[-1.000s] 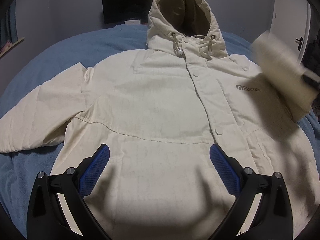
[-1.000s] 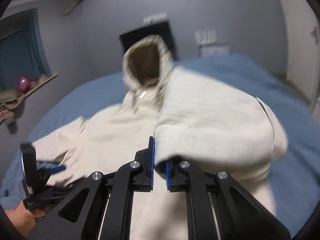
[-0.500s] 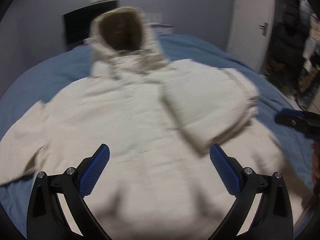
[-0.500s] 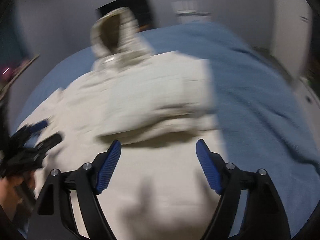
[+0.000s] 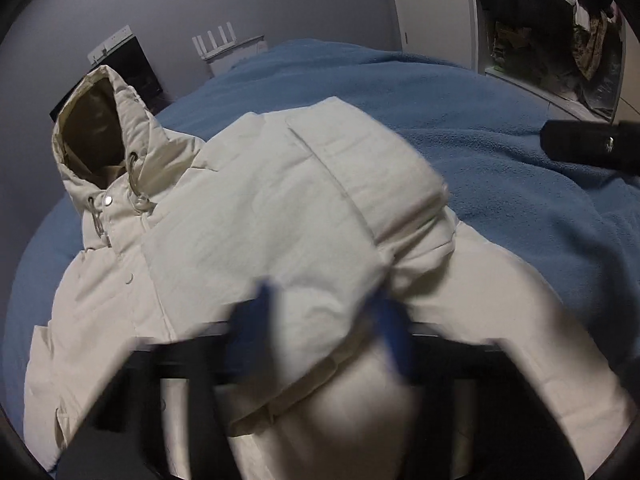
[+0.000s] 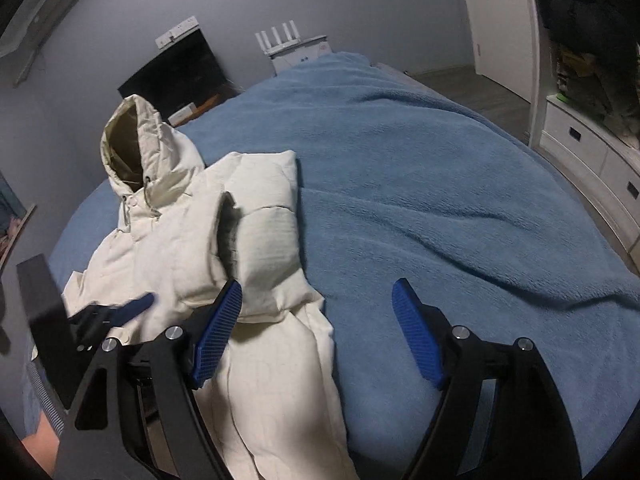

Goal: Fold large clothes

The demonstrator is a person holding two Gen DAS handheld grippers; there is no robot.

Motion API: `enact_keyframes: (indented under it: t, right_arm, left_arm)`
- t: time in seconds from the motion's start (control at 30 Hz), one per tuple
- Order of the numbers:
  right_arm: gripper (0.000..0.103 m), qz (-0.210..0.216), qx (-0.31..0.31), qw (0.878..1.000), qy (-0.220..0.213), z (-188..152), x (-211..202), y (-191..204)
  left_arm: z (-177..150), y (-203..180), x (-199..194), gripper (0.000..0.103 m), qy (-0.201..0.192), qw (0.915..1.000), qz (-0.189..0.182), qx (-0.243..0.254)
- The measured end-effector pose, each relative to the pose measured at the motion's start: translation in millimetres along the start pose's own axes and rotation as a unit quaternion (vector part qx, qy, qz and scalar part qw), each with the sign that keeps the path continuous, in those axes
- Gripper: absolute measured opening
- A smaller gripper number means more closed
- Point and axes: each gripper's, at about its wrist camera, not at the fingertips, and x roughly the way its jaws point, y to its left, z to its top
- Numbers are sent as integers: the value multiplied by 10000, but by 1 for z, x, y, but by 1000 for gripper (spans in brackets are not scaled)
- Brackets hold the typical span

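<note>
A cream hooded jacket [image 5: 224, 240] lies face up on the blue blanket [image 5: 500, 128], hood toward the wall. Its right sleeve [image 5: 360, 184] is folded across the chest. My left gripper [image 5: 328, 316] is blurred and low over that sleeve's lower end. Its jaws are closing with puffy sleeve fabric between the pads, and a gap still shows. In the right wrist view the left gripper [image 6: 120, 312] rests at the jacket's [image 6: 172, 248] left part. My right gripper [image 6: 318, 286] stands open at the jacket's right edge, above the blanket [image 6: 440, 200], holding nothing.
A black screen [image 6: 180, 68] and a white router [image 6: 284, 42] stand against the far wall. White drawers [image 6: 592, 152] and a wardrobe line the right side, with a door [image 6: 496, 20] behind. A person's hand [image 6: 38, 448] shows at bottom left.
The right gripper let go of the sleeve, which now lies folded over the chest, and drew back to the right. The left gripper swung over the sleeve and its jaws narrowed.
</note>
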Motion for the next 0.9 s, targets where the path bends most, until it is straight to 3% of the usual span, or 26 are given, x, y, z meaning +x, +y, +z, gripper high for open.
enact_keyframes:
  t: [0.07,0.1,0.3,0.53,0.67,0.83,0.9]
  right_arm:
    - [74,46,-106,9999,4,-1,2,7]
    - [74,57,-144,9999,-9,-1,3,11]
    - [74,90,-629,9979,-104,-8,3,42]
    - [74,304,-1213,9921,68,-30,10,86]
    - [74,395,-1552,9868,228,-48,17,108]
    - [74,417,-1897,9800,428,-68,25,127]
    - [74,394,-1965,9787,452,-73,28,130]
  left_arm:
    - [1,12,-9,7,-112,9999,56,-103]
    - [2,19,-14,6,-201,9996,122,-138]
    - [-13,102,-66,4,-670,9924,428,-937]
    - [-63,190,-107,3,-691,9791,621,-1811]
    - [-98,213,-99,3,-475,9732,629,-2163]
    - [-137,235,-57,3,-29,9611,351,-2739]
    - [-143,233,-46,3,88,9631,315,-2672]
